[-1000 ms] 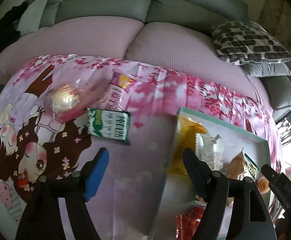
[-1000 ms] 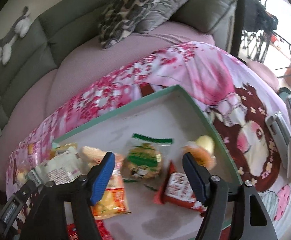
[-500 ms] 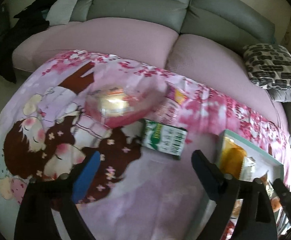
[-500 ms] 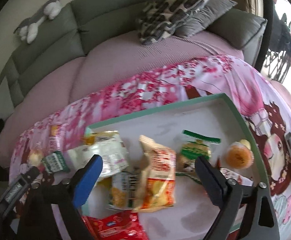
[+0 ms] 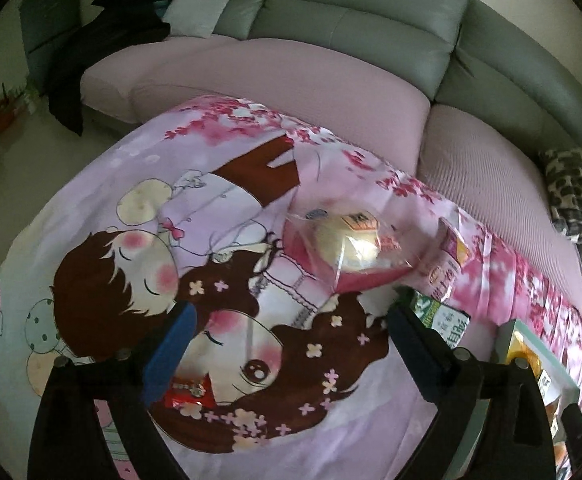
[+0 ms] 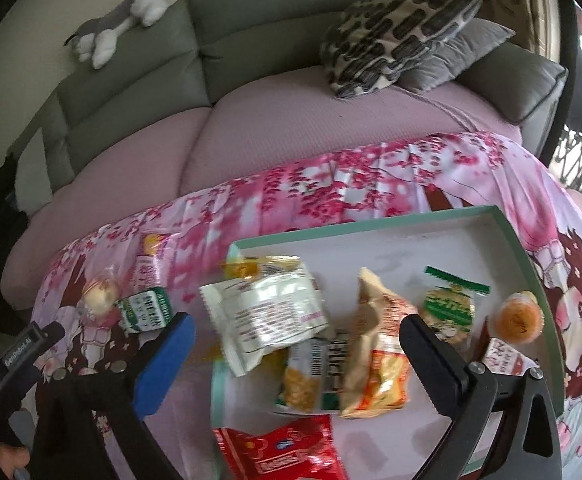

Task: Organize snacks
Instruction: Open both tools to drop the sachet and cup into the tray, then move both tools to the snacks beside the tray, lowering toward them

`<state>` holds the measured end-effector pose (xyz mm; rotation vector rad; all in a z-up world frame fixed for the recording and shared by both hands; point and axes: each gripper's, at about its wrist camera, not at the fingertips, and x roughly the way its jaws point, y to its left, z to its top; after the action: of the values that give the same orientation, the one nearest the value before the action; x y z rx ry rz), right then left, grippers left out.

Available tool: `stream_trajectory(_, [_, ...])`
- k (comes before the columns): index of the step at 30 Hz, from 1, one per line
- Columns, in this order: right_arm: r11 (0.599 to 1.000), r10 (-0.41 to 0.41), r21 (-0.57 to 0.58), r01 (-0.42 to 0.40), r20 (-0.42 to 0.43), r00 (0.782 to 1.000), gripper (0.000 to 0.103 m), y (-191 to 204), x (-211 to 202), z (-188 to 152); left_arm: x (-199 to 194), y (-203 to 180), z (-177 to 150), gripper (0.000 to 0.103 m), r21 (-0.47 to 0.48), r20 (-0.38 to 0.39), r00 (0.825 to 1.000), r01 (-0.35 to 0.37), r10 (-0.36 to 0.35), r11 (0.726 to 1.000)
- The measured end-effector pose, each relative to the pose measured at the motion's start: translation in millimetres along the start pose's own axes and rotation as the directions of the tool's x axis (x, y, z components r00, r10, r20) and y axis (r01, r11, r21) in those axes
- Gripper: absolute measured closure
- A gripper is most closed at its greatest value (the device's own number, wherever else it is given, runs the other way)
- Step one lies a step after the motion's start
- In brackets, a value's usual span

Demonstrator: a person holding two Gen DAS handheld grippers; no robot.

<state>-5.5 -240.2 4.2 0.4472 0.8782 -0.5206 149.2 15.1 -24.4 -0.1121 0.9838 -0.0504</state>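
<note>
My left gripper (image 5: 287,332) is open and empty above the pink cartoon cloth. A clear-wrapped bun (image 5: 347,246) lies just ahead of it, with a pink drink carton (image 5: 447,264) and a green-white milk carton (image 5: 441,314) to its right. A small red packet (image 5: 189,394) lies by the left finger. My right gripper (image 6: 295,344) is open and empty over the green-rimmed tray (image 6: 371,226), which holds several snack bags, among them a white pouch (image 6: 267,312) and an orange cup (image 6: 521,318). The bun (image 6: 99,300) and the milk carton (image 6: 145,312) also show in the right wrist view, left of the tray.
A grey sofa (image 5: 351,36) with pink seat covers stands behind the table. A patterned cushion (image 6: 395,28) and a plush toy (image 6: 119,32) lie on it. The tray's corner (image 5: 531,344) sits at the right of the left view. Dark clothes (image 5: 103,48) hang at far left.
My left gripper has swung left, away from the tray, and now faces the bun. My right gripper has pulled back and left, so more of the tray's snacks show.
</note>
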Motion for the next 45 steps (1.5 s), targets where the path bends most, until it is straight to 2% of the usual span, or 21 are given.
stream_trajectory(15, [0.978,0.160,-0.135,-0.161,-0.020,0.987,0.000,70,8,-14,2,51,15,0.003,-0.118,0.021,0.998,-0.059,0.062,0.991])
stream_trajectory(19, [0.967,0.198,-0.153,-0.202,-0.040,0.979,0.000,85,16,-18,6,57,18,0.002,-0.125,0.016,0.998,-0.054,0.057,0.991])
stream_trajectory(26, [0.955,0.212,-0.203,-0.218,-0.051,0.976,0.000,103,24,-24,12,62,21,0.002,-0.121,0.020,1.000,-0.009,0.011,0.993])
stream_trajectory(33, [0.945,0.213,-0.238,-0.226,-0.078,0.974,0.000,116,37,-30,12,85,25,0.002,-0.134,0.024,1.000,0.018,-0.015,0.991])
stream_trajectory(37, [0.936,0.211,-0.268,-0.227,-0.091,0.973,0.000,126,44,-33,19,98,25,0.002,-0.149,-0.002,0.999,0.037,-0.038,0.988])
stream_trajectory(42, [0.927,0.210,-0.292,-0.234,-0.111,0.971,0.000,136,55,-36,34,106,23,0.002,-0.160,-0.078,0.993,0.078,-0.091,0.984])
stream_trajectory(45, [0.926,0.205,-0.299,-0.233,-0.122,0.971,0.000,142,64,-35,38,102,16,0.002,-0.143,-0.124,0.988,0.070,-0.088,0.987])
